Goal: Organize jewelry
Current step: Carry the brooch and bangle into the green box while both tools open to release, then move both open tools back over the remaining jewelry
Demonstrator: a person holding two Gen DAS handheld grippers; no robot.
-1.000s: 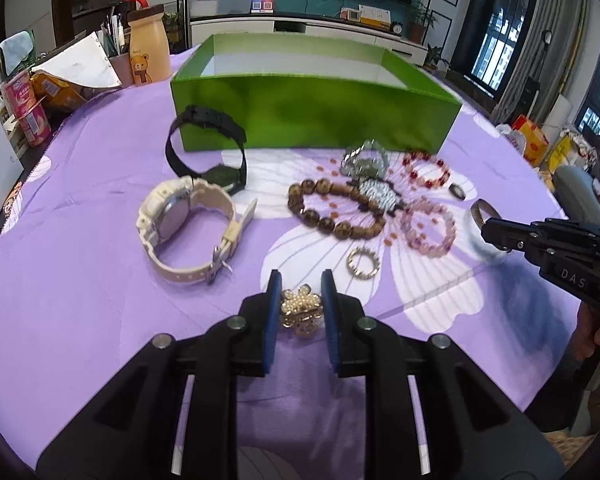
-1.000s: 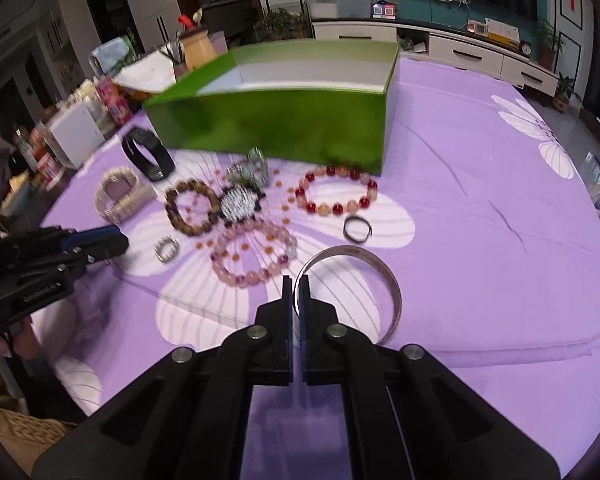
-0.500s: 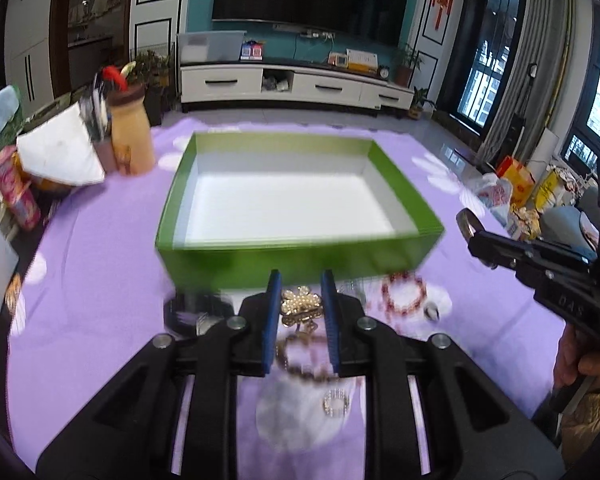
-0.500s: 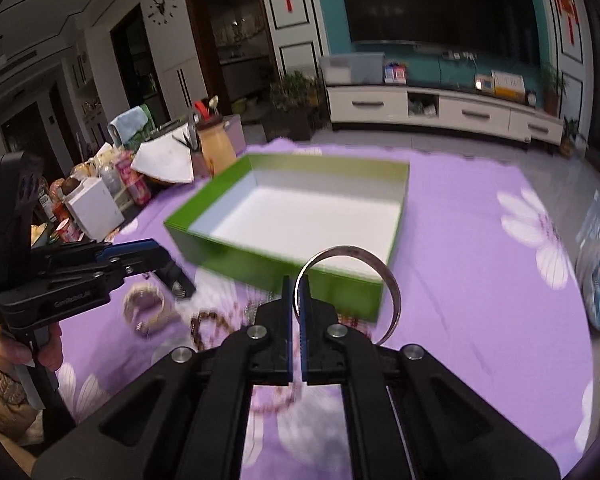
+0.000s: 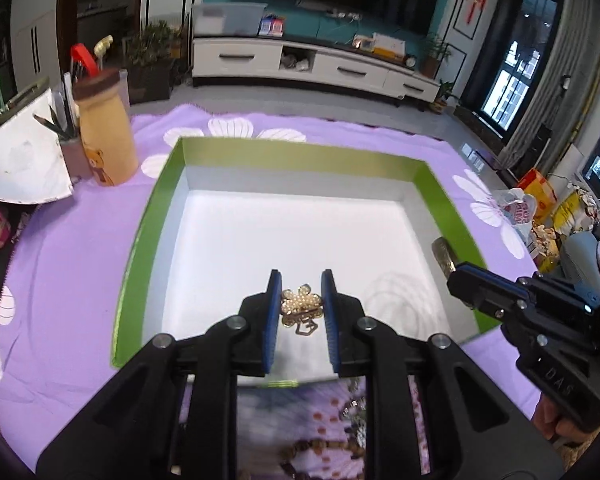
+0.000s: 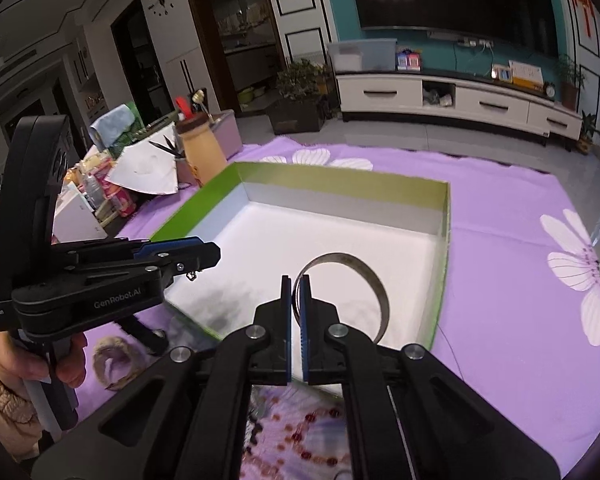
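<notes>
My left gripper [image 5: 300, 300] is shut on a gold pearl brooch [image 5: 301, 305] and holds it over the near part of the green box [image 5: 140, 232], above its white floor. My right gripper [image 6: 296, 304] is shut on a silver bangle [image 6: 376, 292], held over the near right part of the same box [image 6: 440, 280]. The right gripper also shows in the left wrist view [image 5: 460, 280], by the box's right wall. The left gripper shows in the right wrist view [image 6: 208, 256], over the box's left wall. The box holds no jewelry.
Bead bracelets [image 6: 308, 436] and a cream watch [image 6: 112, 360] lie on the purple flowered cloth [image 6: 500, 240] in front of the box. A tan bottle [image 5: 106, 136], a pen cup and snack packs stand at the back left.
Both grippers lifted their pieces off the cloth and moved forward over the green box. The box now fills the view and the other jewelry has dropped below the fingers.
</notes>
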